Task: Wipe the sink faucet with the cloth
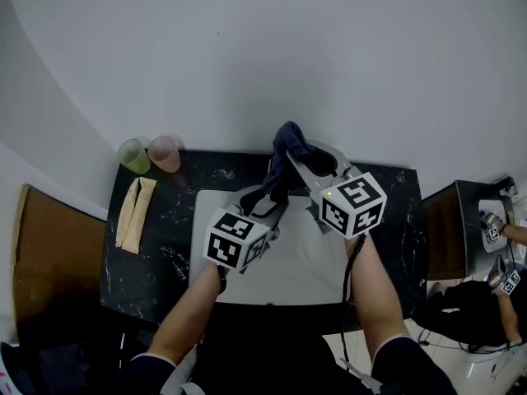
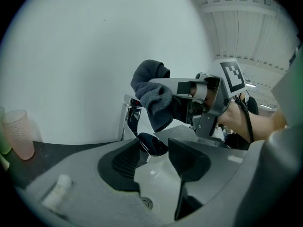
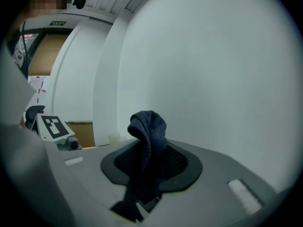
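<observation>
my right tongs clamp the cloth, left tongs open by the faucet; i should press firmly along its spout.

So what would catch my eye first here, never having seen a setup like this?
Most likely the dark blue cloth, pinched in the right gripper and held up over the back of the white sink. Next comes the left gripper, jaws apart, close to the spout of the chrome faucet. A green cup and a pink cup stand at the back left corner of the black counter.
</observation>
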